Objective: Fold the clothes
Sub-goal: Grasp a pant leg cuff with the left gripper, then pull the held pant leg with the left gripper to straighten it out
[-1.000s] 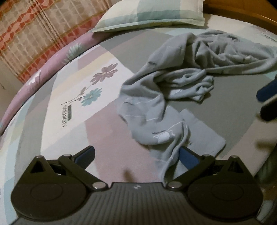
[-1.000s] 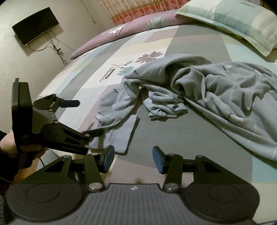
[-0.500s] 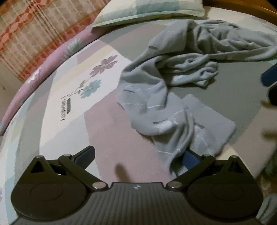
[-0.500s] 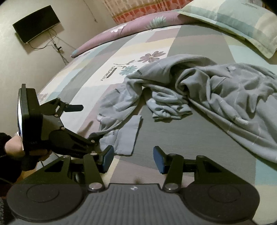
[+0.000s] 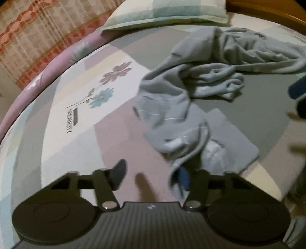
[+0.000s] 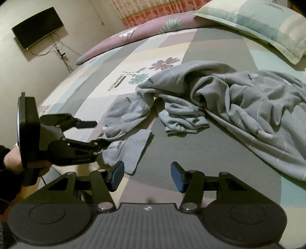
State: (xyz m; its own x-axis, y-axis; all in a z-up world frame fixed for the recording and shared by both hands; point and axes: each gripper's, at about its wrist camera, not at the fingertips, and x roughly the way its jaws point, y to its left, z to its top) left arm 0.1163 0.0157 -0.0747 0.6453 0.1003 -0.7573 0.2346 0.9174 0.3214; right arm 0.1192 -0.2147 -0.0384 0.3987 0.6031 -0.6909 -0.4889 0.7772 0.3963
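Observation:
A crumpled grey-blue garment (image 5: pixel 172 107) with thin white lines lies on the patchwork bed sheet (image 5: pixel 76 134). Its long narrow end runs toward me and finishes in a flat hem (image 5: pixel 233 141). My left gripper (image 5: pixel 152 174) is closing. A fold of that end lies against its right finger (image 5: pixel 183 176), while the left finger stands apart over bare sheet. In the right wrist view the garment (image 6: pixel 248 107) spreads to the right and the left gripper (image 6: pixel 95 134) reaches its near end. My right gripper (image 6: pixel 147 172) hovers open over the sheet with nothing between its fingers.
A pale checked pillow (image 5: pixel 162 13) lies at the head of the bed, with a wooden headboard (image 5: pixel 267 11) behind it. A patterned curtain (image 5: pixel 28 38) hangs beyond the far side. A dark screen (image 6: pixel 38 26) hangs on the wall. The bed's near edge (image 5: pixel 267 183) drops off beside the hem.
The left gripper's fingers have come inward from wide open, and the garment's narrow end now sits bunched at the right finger. The right gripper has stayed in place.

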